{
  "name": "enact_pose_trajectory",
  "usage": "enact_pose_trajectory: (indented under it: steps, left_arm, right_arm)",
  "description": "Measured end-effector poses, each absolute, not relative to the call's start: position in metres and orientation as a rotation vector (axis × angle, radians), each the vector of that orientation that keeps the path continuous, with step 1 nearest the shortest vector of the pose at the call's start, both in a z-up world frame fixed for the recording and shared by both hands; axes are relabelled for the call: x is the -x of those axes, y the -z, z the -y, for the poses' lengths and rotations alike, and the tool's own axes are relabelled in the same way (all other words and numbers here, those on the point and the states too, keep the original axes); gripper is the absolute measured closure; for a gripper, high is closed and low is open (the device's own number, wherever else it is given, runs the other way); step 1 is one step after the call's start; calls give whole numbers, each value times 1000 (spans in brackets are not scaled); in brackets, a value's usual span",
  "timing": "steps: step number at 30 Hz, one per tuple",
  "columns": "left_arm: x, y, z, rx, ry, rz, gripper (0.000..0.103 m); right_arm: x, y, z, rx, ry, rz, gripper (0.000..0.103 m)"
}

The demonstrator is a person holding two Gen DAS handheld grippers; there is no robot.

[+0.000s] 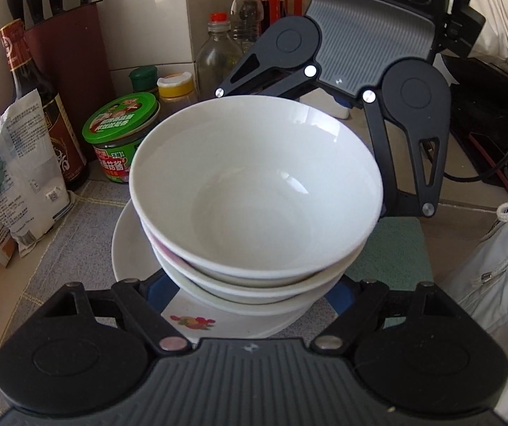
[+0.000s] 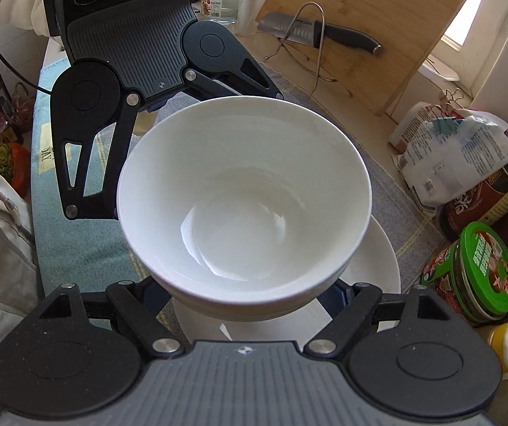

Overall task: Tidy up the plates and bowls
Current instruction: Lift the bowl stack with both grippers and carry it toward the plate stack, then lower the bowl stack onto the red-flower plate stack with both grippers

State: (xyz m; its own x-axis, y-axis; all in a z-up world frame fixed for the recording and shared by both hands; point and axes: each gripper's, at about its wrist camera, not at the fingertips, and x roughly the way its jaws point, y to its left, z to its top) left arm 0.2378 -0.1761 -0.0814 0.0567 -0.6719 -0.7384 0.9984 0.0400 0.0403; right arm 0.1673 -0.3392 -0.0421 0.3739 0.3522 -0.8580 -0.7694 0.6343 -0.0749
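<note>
Bowls (image 1: pixel 254 191), nested on a plate (image 1: pixel 130 248), sit beside the green-lidded jar (image 1: pixel 121 120); we find left tool (image 1: pixel 250 291) and right tool (image 2: pixel 250 294) each clamping that stack from opposite sides.

Bright, even daylight, strongest from a window (image 2: pixel 456 17) at 2 o'clock in the right wrist view. Soft glare patches inside the top bowl (image 1: pixel 254 191). Faint shadows only. Heavy fisheye bending and dark corners at every edge. Sharp throughout, no blur.
</note>
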Motion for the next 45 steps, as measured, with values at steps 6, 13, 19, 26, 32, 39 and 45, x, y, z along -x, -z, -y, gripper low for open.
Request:
enact_pose_trajectory:
  steps: [6,13,19,26,32,39,45]
  left_arm:
    - [-247,90,191,-668,1414,-640,19]
    - [-256,99,201,-662,1410,-656,19]
    - [-260,102,204,-656,1413,-666,19]
    - [-264,105,205,-641,1418,-674,19]
    - [-266,105,202,-626,1422,-677,19]
    - [-258,101,199,-674,1403,-600,9]
    - [-255,97,187,-643,1351,-608,5]
  right_arm:
    - [-176,50,354,512,-746,-946,16]
    - [-185,58,361,505,-740,-967,16]
    - [-190,61,364,499,-739,-980,16]
    - [-194,63,364,485,-735,-990,16]
    - [-196,63,364,480,-734,-995,16]
    - [-193,58,364,456,-719,-967,0]
    - [-189,56,364,468,-698,-961,0]
